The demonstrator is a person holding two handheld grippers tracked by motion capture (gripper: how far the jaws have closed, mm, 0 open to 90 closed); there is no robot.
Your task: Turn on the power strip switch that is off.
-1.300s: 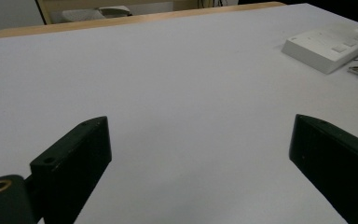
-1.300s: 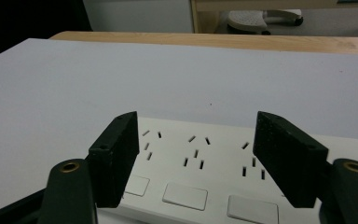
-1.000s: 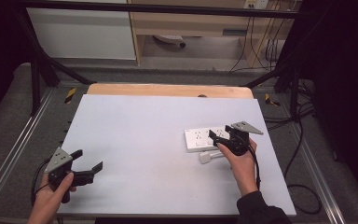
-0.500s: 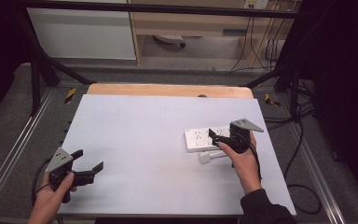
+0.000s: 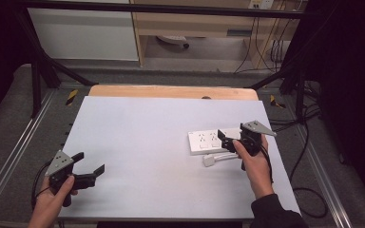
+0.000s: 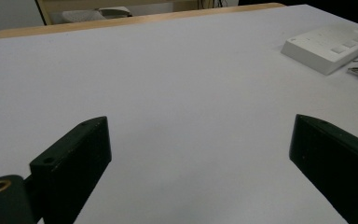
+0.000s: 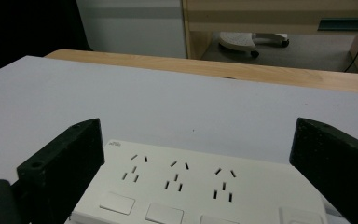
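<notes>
Unchanged over the last second at the near left corner of the desk: the left gripper, held low in the person's left hand, its fingers spread wide with bare white surface between them and nothing held. Moved: the right gripper, which has eased slightly toward the far side and now sits at the right end of the white power strip. Power strip: flat on the desk, right of centre, three socket groups and a row of switches facing up, as the right gripper view shows. Right fingers: wide apart, straddling the strip's width, not closed on anything. White plug: lying just near of the strip, short cable trailing right under the right hand; apart from the strip, not inserted. Judgement: the small advance reads as lining up over the strip for a grasp or to steady it; plug not yet picked up, left gripper idle and well apart from the work.
</notes>
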